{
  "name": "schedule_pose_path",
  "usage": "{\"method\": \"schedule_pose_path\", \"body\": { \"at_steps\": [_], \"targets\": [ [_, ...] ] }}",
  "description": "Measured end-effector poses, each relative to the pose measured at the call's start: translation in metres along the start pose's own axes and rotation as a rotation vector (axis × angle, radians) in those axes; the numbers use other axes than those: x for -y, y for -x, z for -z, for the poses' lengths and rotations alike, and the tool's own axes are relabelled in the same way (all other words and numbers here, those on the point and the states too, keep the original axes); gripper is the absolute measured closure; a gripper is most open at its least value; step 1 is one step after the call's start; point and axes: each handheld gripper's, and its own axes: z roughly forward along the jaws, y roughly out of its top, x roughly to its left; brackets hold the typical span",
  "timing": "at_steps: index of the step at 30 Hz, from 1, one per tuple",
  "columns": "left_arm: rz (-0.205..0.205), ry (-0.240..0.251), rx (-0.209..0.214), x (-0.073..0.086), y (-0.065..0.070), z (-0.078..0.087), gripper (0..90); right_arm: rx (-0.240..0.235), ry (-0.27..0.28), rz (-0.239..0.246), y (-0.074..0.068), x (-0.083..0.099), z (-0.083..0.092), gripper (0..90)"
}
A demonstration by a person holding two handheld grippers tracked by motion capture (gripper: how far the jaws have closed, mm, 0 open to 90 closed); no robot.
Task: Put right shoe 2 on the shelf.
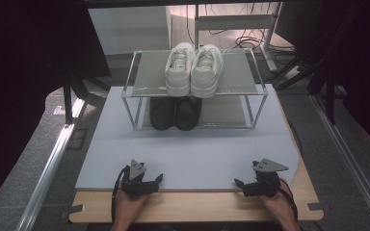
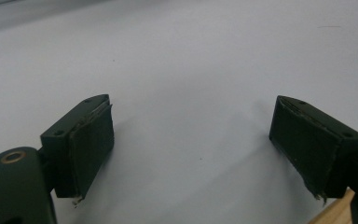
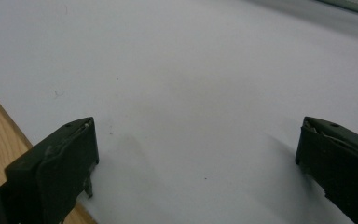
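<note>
A pair of white sneakers [image 1: 193, 69] stands side by side on the top shelf of a two-level metal rack [image 1: 134, 91]. Beneath them, on the lower shelf, sits a pair of black shoes [image 1: 175, 112]. My left gripper [image 1: 150, 179] rests at the front edge of the pale grey mat [image 1: 192, 149], open, with nothing between its pads [image 2: 92, 142]. My right gripper [image 1: 242, 186] lies at the front right of the mat, also open and empty, its pads [image 3: 58, 179] spread wide over bare mat.
The mat lies on a wooden tabletop [image 1: 197, 207]. Metal rails [image 1: 53, 163] run along both sides of the table. A white desk frame and cables [image 1: 241, 29] stand behind the rack. Open mat stretches between the grippers and the rack.
</note>
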Motion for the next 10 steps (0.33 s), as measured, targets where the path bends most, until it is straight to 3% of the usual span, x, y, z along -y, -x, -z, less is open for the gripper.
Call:
{"method": "schedule_pose_path", "body": {
  "at_steps": [10],
  "targets": [
    [0.002,0.000,-0.001,0.0001,0.0003,0.0001,13.7,0.007,-0.002,-0.001,-0.0009,0.0002,-0.0002,0.0]
  ]
}}
